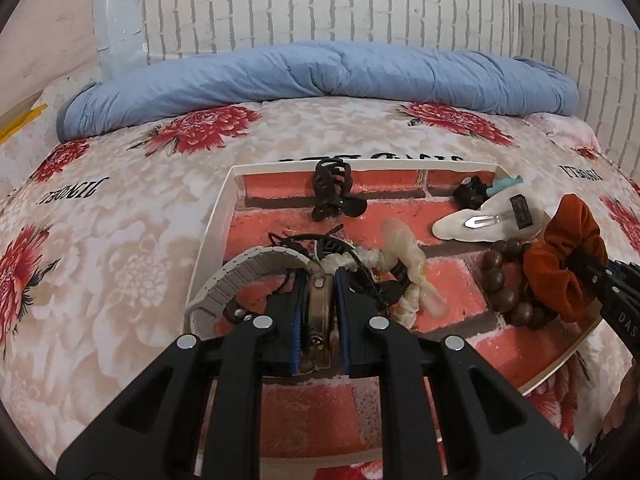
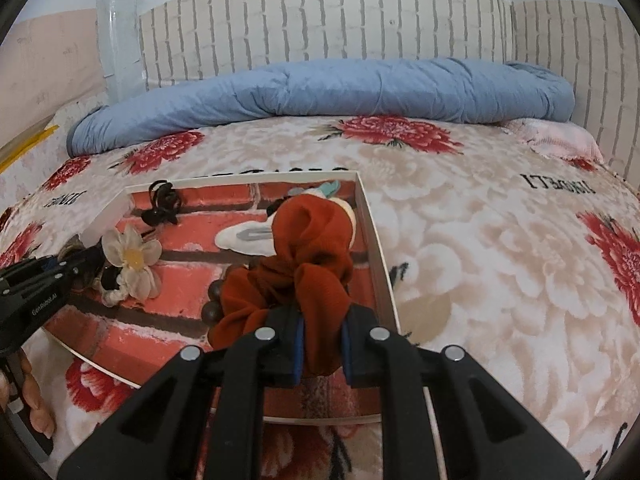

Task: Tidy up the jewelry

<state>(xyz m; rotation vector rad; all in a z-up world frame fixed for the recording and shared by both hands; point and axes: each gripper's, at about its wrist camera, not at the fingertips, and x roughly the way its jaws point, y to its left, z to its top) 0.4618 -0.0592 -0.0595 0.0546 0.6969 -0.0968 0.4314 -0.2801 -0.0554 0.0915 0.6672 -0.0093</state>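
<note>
Now left hand-held gripper [image 1: 318, 280] pinches a translucent hair clip [image 1: 319, 308]; right hand-held gripper [image 2: 322, 316] clamps rust scrunchie [image 2: 308, 256].

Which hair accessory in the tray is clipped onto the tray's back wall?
The black claw clip, gripping the back rim of the tray; the other pieces lie on the floor or in tongs.

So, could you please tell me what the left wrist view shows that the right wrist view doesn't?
Only the left wrist view shows the grey ridged band and the translucent clip that the left tool grips. Only the right wrist view shows the cream flower face-on. Both show the tray, the black claw clip, the white snap clip, the wooden beads and the rust scrunchie in the right tool.
</note>
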